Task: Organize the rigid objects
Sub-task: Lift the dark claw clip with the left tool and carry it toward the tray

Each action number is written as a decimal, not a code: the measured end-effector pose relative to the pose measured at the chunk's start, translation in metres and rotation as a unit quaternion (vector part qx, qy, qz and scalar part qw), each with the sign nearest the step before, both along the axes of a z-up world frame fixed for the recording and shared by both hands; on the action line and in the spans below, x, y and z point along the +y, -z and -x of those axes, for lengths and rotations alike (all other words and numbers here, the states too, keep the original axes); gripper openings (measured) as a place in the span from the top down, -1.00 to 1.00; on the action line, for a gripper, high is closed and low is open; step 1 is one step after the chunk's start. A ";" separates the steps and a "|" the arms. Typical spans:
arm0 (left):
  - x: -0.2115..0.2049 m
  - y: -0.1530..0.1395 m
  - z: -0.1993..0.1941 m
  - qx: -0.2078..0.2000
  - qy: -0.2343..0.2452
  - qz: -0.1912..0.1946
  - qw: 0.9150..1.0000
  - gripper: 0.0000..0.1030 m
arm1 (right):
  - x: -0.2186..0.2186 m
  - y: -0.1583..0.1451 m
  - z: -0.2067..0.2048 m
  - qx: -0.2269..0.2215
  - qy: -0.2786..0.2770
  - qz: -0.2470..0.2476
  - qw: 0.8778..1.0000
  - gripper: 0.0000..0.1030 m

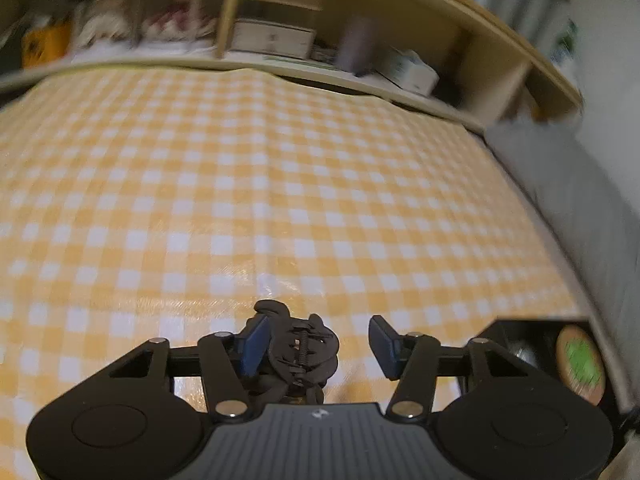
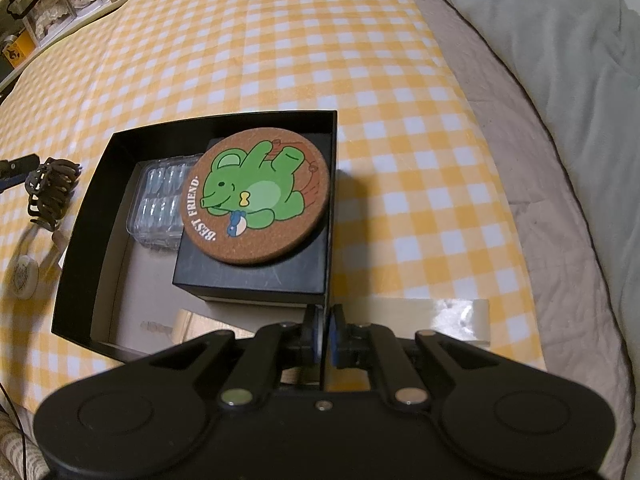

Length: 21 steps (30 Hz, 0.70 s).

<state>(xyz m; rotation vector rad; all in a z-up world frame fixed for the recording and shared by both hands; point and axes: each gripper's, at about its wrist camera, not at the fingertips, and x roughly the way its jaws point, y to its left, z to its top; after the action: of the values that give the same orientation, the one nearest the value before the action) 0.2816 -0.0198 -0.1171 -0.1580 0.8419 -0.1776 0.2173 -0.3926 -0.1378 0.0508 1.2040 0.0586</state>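
Note:
My left gripper (image 1: 320, 336) is open just above the yellow checked tablecloth. A dark hair claw clip (image 1: 304, 354) lies between its blue pads, against the left pad and apart from the right one. In the right wrist view the same clip (image 2: 50, 192) sits left of an open black box (image 2: 80, 216), with one left finger (image 2: 18, 164) beside it. My right gripper (image 2: 325, 338) is shut on the box's near right wall. Inside are a clear plastic case (image 2: 160, 200) and a smaller black box (image 2: 248, 276) topped by a cork coaster (image 2: 256, 196) with a green bear.
A small clear bottle with a round white cap (image 2: 22, 280) lies left of the box. A glossy pale block (image 2: 460, 316) sits by my right gripper. A wooden shelf (image 1: 360, 20) full of items lines the far edge. Grey bedding (image 2: 560, 80) borders the cloth on the right.

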 end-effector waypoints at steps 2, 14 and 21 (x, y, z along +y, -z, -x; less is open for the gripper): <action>-0.011 0.001 0.001 -0.005 0.012 -0.034 0.999 -0.19 | 0.000 0.000 0.000 0.000 0.000 0.000 1.000 0.88; -0.025 0.022 0.004 -0.029 0.017 -0.131 0.991 0.12 | 0.000 0.000 0.000 -0.001 -0.002 0.002 1.000 0.87; -0.020 0.010 0.004 -0.034 0.051 -0.120 0.991 0.13 | 0.001 0.000 0.000 0.000 -0.001 0.002 1.000 0.87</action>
<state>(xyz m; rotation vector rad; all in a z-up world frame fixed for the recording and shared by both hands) 0.2777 -0.0393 -0.1274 0.1171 0.7978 -0.1745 0.2174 -0.3920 -0.1382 0.0462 1.2042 0.0584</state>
